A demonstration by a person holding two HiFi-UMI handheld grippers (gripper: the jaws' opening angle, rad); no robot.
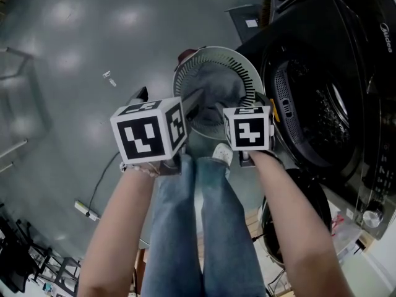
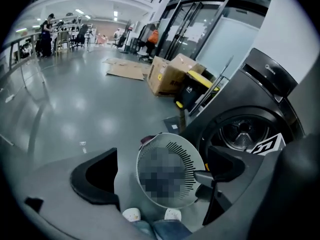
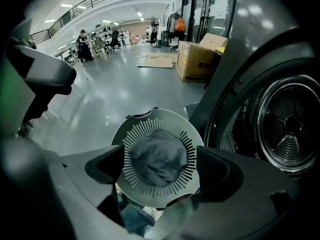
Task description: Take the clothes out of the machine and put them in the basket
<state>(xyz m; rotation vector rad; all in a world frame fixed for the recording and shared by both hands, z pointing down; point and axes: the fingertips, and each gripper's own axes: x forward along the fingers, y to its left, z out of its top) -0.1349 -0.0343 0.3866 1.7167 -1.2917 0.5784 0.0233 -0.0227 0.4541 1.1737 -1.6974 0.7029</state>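
Clothes point(image 3: 159, 156), grey, crumpled, seemingly in basket point(image 3: 160, 117)

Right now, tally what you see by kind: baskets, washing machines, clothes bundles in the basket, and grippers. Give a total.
basket: 1
washing machine: 1
grey clothes bundle, lying in the basket: 1
grippers: 2, the left gripper and the right gripper, jaws apart on both
Total: 5

The left gripper point(image 2: 160, 171) and right gripper point(image 3: 162, 169) are dark grey, each with a white, black-marked cube point(image 1: 150, 132). Below the cubes are blue jeans point(image 1: 198, 228) and white shoes point(image 1: 223, 153).
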